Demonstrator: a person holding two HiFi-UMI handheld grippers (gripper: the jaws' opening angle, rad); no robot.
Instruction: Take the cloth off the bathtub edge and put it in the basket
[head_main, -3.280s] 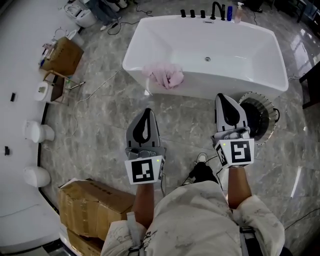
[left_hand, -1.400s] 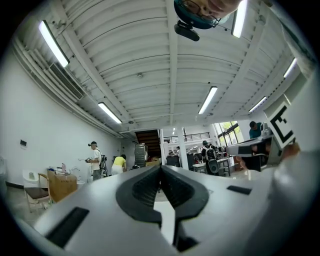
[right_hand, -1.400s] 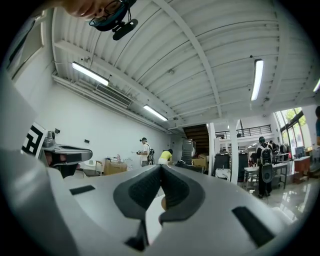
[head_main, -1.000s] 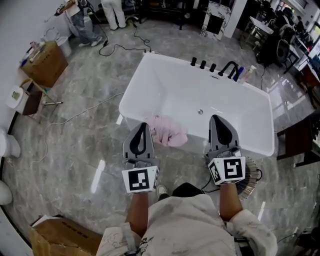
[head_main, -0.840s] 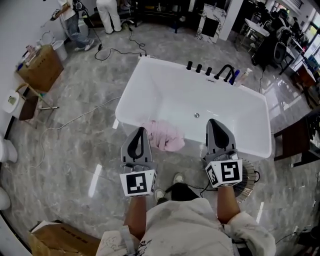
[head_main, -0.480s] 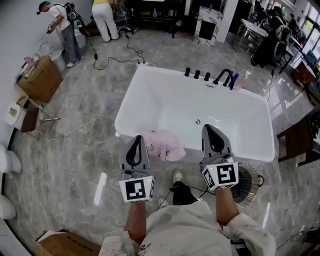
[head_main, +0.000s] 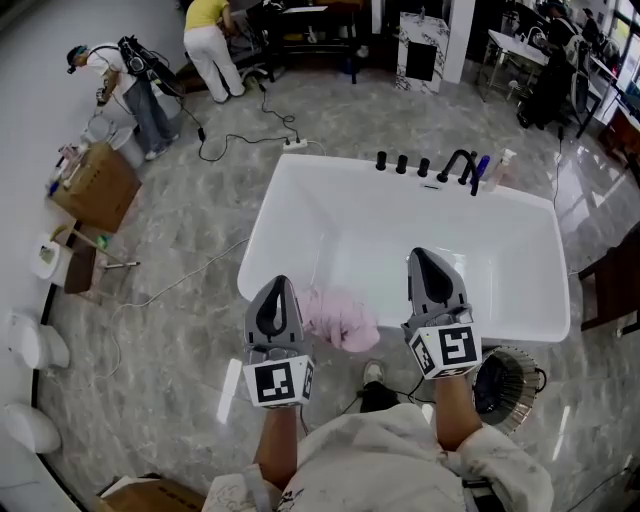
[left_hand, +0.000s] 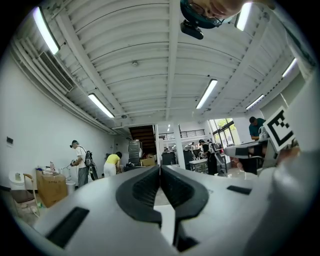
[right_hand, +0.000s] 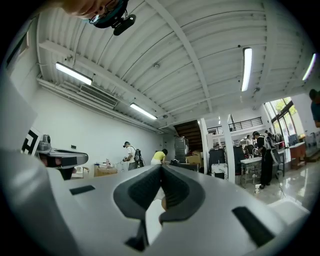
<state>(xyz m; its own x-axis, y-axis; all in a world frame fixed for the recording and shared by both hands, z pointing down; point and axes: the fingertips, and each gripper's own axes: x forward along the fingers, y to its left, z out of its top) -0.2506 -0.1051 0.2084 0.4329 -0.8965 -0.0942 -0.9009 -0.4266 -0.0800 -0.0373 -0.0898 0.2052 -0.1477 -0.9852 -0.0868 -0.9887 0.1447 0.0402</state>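
Both pairs of jaws are pressed together with nothing between them: the left gripper view shows the left gripper's (left_hand: 160, 171) dark pads meeting along a thin seam, and the right gripper view shows the same for the right gripper (right_hand: 161, 173). Seen from the head view, the left gripper (head_main: 274, 284) and right gripper (head_main: 428, 256) are held level and side by side, pointing across the near rim of the white bathtub (head_main: 300, 205), each with its marker cube toward the person. The pink cloth (head_main: 342, 320) lies bunched on the bathtub's near rim, toward its near left corner, between the two grippers and just beside the left one's tip; neither gripper has hold of it. A round wire basket (head_main: 508, 374) stands on the marble floor outside the bathtub's near right corner, partly hidden by the right forearm. Black taps (head_main: 420, 166) and a couple of bottles (head_main: 484, 170) line the bathtub's far rim. Beyond the bathtub's far left corner a cable (head_main: 240, 148) trails over the floor, with a cardboard box (head_main: 98, 186) and two standing people (head_main: 140, 88) farther out.
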